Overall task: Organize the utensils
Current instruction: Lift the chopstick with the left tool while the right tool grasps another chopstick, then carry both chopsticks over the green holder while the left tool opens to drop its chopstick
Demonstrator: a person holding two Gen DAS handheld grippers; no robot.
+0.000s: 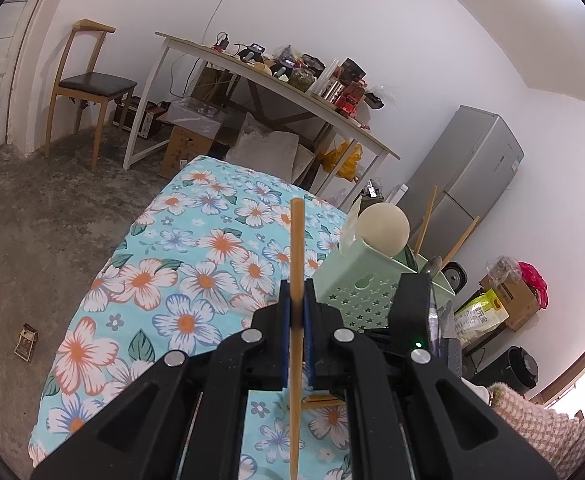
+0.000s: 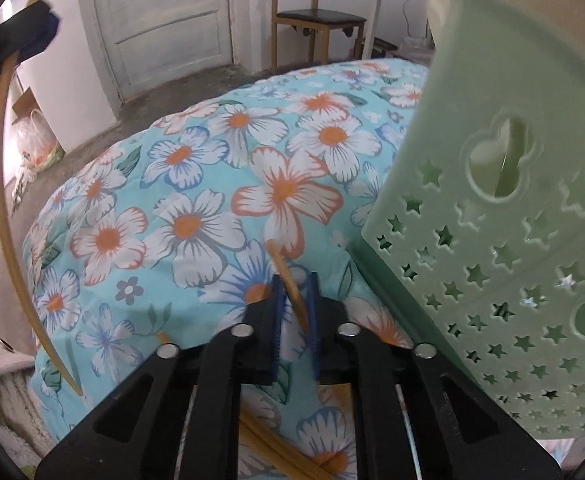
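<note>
While clamped upright between narrow blue pads, long wooden chopstick [image 1: 297, 264] in left gripper [image 1: 297, 300], raised over floral blue tablecloth [image 1: 180, 280]. At 2 o'clock in left view, pale green star-perforated plastic basket [image 1: 356, 292], with cream round ladle head [image 1: 382, 232] and chopsticks protruding. Right gripper [image 2: 295, 300] narrowed around short tilted wooden chopstick [image 2: 288, 280]; firm contact cannot be told. More loose wooden chopsticks [image 2: 276, 448] at 6 o'clock beneath it.
</note>
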